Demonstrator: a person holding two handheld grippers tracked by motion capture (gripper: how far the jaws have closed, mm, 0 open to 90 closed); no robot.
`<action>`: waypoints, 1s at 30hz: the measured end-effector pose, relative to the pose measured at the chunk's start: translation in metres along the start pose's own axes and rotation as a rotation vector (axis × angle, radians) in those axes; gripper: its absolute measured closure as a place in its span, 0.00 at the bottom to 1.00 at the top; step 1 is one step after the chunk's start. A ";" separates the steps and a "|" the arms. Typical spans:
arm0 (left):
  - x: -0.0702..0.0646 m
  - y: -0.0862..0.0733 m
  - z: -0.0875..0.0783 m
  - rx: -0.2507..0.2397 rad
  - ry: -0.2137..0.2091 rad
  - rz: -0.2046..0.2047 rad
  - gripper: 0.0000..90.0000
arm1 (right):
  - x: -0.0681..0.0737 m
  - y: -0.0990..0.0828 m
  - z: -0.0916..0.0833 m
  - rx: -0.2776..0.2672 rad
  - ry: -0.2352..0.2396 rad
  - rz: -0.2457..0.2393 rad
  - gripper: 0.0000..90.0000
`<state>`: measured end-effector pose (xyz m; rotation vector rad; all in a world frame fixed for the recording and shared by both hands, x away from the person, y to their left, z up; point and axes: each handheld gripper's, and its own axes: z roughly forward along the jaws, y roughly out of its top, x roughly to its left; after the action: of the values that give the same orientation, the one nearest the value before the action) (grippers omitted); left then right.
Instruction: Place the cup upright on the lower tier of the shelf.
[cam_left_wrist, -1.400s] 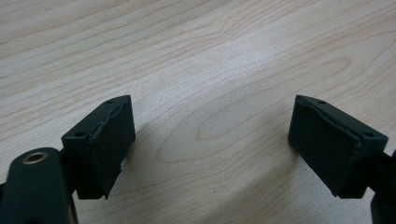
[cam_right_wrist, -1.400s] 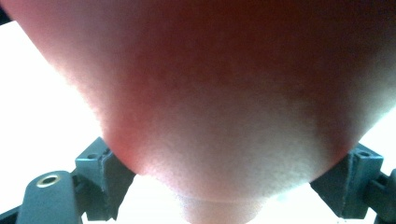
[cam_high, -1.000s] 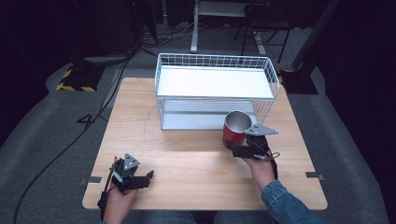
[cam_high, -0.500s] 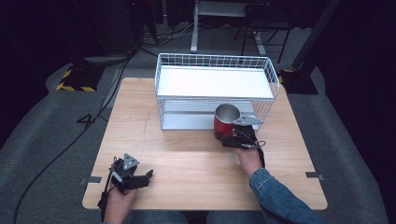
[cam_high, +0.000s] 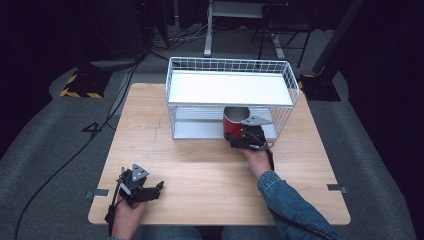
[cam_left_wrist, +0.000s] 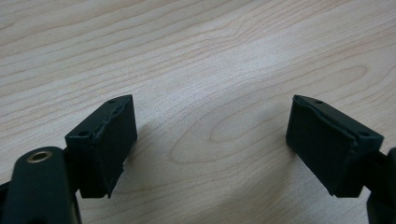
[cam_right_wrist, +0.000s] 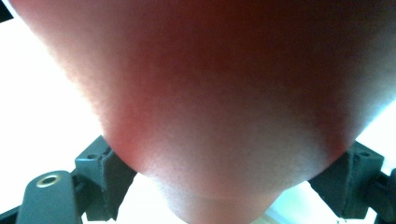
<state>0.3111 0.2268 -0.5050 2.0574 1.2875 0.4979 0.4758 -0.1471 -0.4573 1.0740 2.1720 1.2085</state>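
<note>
Jaws of the right gripper (cam_high: 239, 131) clamp the red cup (cam_high: 235, 122), seemingly inside the wire rack (cam_high: 230, 67); left gripper (cam_high: 159, 186) gapes empty.

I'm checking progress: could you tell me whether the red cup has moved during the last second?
Yes. The red cup has moved left and toward the white wire rack, reaching its lower shelf opening.

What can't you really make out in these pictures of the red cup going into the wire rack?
- Red cup: in the high view the right gripper covers its near side and base; in the right gripper view it is a close red blur.
- Whether the cup touches the lower shelf: hidden by the cup, gripper and upper shelf.
- Left gripper: its view shows open jaws over bare table, nothing else.
</note>
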 end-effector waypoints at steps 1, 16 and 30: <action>0.000 0.000 0.000 0.000 0.002 0.000 0.19 | 0.000 0.000 0.003 0.001 -0.002 0.000 0.20; 0.000 0.000 0.000 0.003 0.001 0.004 0.19 | -0.001 0.002 0.040 -0.019 -0.039 0.017 0.19; 0.001 0.001 0.000 0.009 -0.007 0.012 0.19 | -0.009 0.007 0.059 -0.048 -0.069 0.040 0.19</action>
<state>0.3120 0.2278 -0.5044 2.0732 1.2759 0.4908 0.5240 -0.1214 -0.4829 1.1275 2.0684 1.2174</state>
